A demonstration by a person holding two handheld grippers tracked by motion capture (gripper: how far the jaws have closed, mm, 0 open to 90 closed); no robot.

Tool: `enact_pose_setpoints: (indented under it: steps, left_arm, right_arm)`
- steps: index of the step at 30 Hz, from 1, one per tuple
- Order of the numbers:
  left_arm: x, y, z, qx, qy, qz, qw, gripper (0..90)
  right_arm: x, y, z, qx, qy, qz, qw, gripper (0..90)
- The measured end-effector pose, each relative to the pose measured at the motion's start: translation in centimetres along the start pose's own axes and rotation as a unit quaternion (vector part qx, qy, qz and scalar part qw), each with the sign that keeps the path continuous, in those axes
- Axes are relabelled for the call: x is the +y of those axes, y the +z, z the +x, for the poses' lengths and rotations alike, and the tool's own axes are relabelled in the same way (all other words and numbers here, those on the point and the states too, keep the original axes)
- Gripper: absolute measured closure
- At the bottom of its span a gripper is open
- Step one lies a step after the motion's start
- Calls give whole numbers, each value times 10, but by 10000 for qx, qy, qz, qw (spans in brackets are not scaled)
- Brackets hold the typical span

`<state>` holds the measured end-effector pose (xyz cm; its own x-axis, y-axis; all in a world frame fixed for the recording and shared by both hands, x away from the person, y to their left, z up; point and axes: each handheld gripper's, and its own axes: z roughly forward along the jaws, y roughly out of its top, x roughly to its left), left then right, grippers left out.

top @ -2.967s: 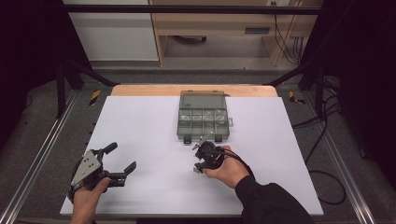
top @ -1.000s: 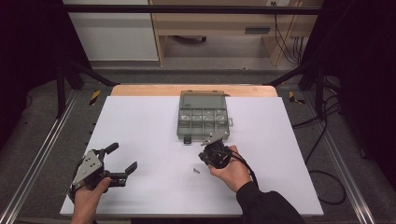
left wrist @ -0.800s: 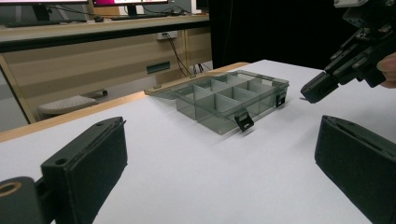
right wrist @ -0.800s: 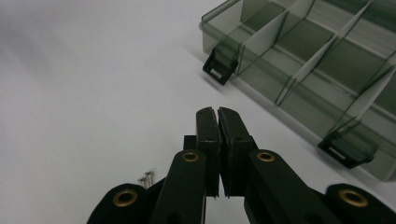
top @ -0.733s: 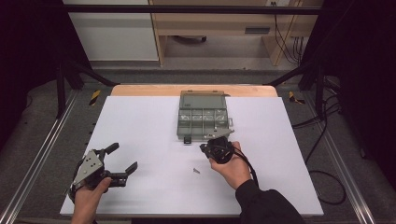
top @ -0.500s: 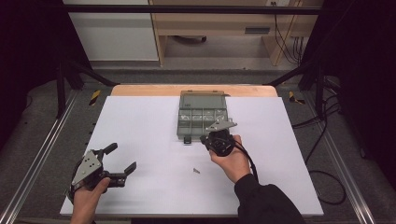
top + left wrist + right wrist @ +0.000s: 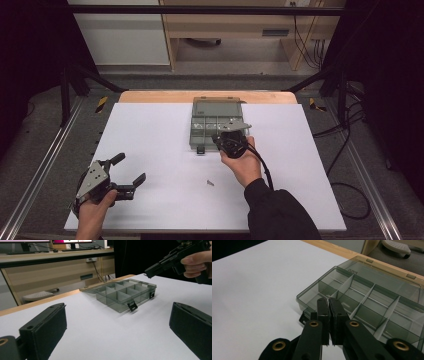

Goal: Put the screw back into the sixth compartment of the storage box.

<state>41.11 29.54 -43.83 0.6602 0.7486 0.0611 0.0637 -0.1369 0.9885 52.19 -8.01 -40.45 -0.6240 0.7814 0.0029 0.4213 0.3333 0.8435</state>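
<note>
Now poised over the near edge of the box (image 7: 216, 120): right gripper (image 7: 222, 137), jaws pressed flat together, tips above a front compartment close to the near left corner. Cannot tell from the right gripper view (image 7: 328, 300) whether anything tiny sits pinched between the pads. Not touching the box (image 7: 372, 297); hanging just above its rim, with the black latch just left of the jaws in that view.

Stands open at the far middle of the table (image 7: 150, 135), lid laid flat behind, white dividers marking off two rows of compartments. Looks empty in the left gripper view (image 7: 125, 293), with the right gripper (image 7: 150, 272) slanting down toward its far side.

Well apart at the near left corner: left gripper (image 7: 129, 168), jaws spread wide, nothing between them, aimed across bare white table toward the box (image 7: 117, 325).

Lies alone on the table, nearer the person than the box and left of the right forearm: a small grey part (image 7: 210, 183), clear of both grippers.

Against three seconds ago: then low on the table, right where the part lies; since lifted and carried away from the person to the box edge. Jaws shut throughout the last second. Left gripper and box unmoved.
</note>
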Motion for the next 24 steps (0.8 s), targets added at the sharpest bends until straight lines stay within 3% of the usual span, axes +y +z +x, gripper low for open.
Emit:
enact_pose_setpoints:
  steps: [8, 24]
  left_arm:
    - [2, -1, -1, 9, -43, -144, 9999, 10]
    - [1, -1, 1, 25, -45, -94, 9999, 11]
  right_arm:
    - [2, 7, -6, -86, 74, -45, 9999, 878]
    - [1, 27, -4, -199, 121, -79, 9997, 878]
